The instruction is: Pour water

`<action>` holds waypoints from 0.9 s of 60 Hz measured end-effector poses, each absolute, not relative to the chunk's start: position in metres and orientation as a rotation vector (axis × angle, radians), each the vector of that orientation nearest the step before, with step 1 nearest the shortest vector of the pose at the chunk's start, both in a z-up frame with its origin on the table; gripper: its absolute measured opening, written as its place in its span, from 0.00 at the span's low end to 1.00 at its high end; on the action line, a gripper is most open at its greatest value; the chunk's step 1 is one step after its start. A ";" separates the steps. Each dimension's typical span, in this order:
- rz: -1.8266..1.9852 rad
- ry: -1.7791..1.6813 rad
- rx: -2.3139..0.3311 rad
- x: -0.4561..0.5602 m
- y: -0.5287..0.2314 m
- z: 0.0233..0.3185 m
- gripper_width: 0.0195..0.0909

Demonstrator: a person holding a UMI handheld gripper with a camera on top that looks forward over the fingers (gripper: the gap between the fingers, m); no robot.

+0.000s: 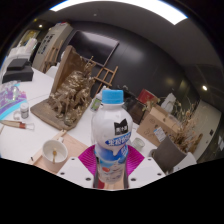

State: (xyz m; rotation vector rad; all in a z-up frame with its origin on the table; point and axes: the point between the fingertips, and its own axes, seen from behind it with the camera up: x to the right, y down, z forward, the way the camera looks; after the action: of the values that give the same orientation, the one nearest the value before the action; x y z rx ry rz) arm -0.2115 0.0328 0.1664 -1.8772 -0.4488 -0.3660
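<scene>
A white plastic bottle (112,140) with a light blue cap and a blue label stands upright between my two fingers. My gripper (112,166) is shut on the bottle, with the magenta pads (88,158) pressing on its lower body from both sides. The bottle appears lifted above the white table (25,140). A small white cup (54,151) stands on the table just left of the bottle, on a wooden tray.
A wooden model structure (72,85) rises behind the cup. Cardboard boxes (165,130) lie to the right of the bottle. Papers and a coloured packet (10,100) sit at the far left of the table. Dark walls lie beyond.
</scene>
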 end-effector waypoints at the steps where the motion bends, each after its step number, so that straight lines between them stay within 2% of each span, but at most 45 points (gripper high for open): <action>1: -0.325 -0.411 -1.890 -0.215 0.033 0.160 0.19; 11: -0.018 -0.185 -1.968 -0.207 0.040 0.114 0.19; 28: 0.087 -0.091 -1.996 -0.199 0.048 0.060 0.22; 35: 0.079 -0.107 -1.949 -0.200 0.045 0.063 0.28; 45: 0.069 -0.098 -1.962 -0.199 0.036 0.060 0.48; 50: 0.036 -0.100 -1.985 -0.194 0.028 0.066 0.91; 51: 0.030 -0.099 -1.986 -0.194 0.026 0.070 0.95; 54: 0.018 -0.091 -1.993 -0.194 0.017 0.082 0.92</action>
State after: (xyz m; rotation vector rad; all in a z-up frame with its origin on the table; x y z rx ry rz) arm -0.1939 0.0174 0.0816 -1.9926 -0.0911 0.0185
